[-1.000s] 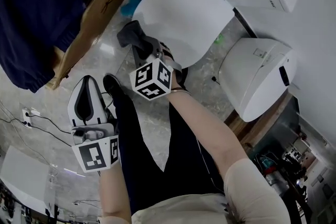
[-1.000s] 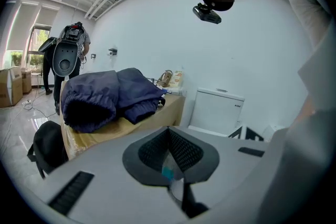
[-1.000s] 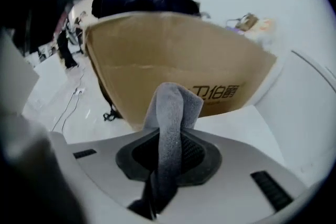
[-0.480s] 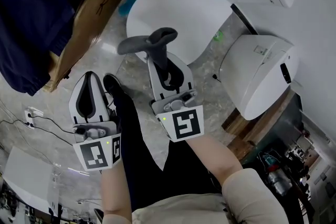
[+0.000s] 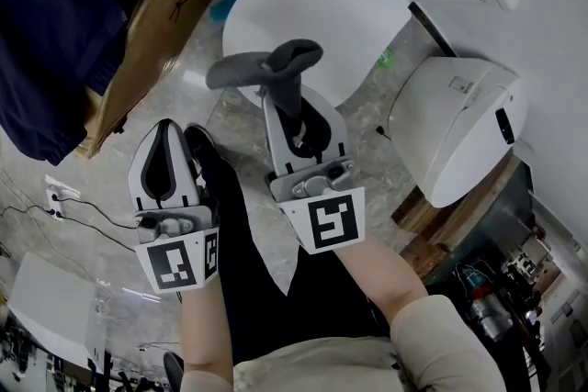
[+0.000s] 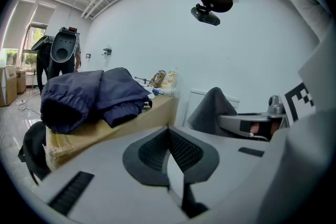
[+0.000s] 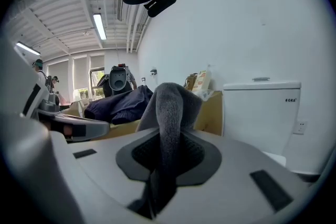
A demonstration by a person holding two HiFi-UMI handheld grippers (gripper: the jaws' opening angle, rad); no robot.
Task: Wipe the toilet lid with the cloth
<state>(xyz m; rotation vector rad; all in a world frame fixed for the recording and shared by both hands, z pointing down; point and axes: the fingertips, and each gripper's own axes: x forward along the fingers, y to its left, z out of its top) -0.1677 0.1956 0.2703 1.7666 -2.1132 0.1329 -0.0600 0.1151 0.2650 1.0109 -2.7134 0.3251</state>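
Now: cloth in my right grip, at the lid

My right gripper (image 5: 283, 96) is clenched on the grey cloth (image 5: 265, 67), which bunches over the jaw tips at the near edge of the closed white toilet lid (image 5: 322, 9). My left gripper (image 5: 167, 128) has its 2 jaws pressed together on nothing, nearer and to the left, over the marble floor (image 5: 363, 119).

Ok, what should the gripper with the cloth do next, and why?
Probably lower the right gripper so the grey cloth meets the white toilet lid: its jaws clamp the cloth, which seems to stick up in the air, off the lid.
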